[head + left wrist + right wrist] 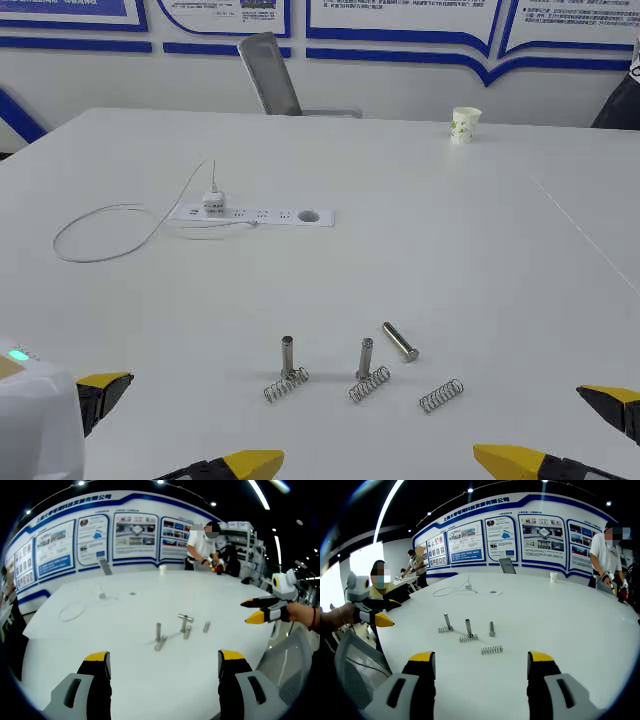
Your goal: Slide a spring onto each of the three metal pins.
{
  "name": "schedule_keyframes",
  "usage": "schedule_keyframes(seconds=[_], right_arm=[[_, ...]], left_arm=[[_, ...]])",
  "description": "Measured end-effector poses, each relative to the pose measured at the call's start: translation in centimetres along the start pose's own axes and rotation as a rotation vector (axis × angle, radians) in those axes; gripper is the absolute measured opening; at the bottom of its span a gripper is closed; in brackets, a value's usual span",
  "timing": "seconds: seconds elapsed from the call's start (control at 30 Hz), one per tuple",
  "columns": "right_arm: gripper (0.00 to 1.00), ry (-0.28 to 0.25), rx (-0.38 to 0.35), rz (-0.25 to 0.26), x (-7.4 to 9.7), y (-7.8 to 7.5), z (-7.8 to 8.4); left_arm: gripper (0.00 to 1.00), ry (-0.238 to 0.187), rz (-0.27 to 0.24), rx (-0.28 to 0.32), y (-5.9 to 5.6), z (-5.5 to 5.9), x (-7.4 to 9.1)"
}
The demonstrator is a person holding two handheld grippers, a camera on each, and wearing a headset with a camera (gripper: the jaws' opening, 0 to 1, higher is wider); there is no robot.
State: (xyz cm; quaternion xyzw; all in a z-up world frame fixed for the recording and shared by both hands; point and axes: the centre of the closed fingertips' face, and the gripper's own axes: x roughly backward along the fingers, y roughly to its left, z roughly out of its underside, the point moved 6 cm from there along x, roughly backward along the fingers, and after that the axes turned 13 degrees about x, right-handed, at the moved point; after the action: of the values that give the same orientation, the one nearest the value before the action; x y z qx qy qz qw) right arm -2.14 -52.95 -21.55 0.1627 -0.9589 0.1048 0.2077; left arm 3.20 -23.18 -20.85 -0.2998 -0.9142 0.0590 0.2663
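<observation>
Both grippers hang over the near edge of the white table [450,250], jaws spread wide with nothing between them. The left gripper [178,425] is toward the near left corner and the right gripper [560,430] toward the near right.

The three pins and three springs sit on the table just beyond the yellow jaw tips, between the two grippers and touched by neither. The first pin [288,355], on the left gripper's side, stands upright with the first spring [286,385] lying at its foot. The middle pin [365,357] also stands upright, with the second spring [369,384] at its foot. The third pin [400,341] lies flat, its wider head at the nearer end. The third spring [441,395] lies apart from it, closer to the right gripper.

The pins are plain grey metal and the springs are short, shiny coils.

A paper cup [465,124] near the far edge carries a green print. The wall panels [540,532] have a heading in Chinese characters, too small to read.
</observation>
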Motion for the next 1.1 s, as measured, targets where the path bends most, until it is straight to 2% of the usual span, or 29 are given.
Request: schedule_keyframes(seconds=[0.4,1.1], right_arm=[[0.76,-0.006,-0.012,0.009,0.13,-0.14,-0.17],[0.75,-0.025,-0.015,0.016,0.32,-0.12,-0.56]], left_arm=[[0.89,0.011,-0.006,0.0,0.23,0.21,0.21],[0.86,0.006,-0.009,-0.006,0.18,0.22,0.47]])
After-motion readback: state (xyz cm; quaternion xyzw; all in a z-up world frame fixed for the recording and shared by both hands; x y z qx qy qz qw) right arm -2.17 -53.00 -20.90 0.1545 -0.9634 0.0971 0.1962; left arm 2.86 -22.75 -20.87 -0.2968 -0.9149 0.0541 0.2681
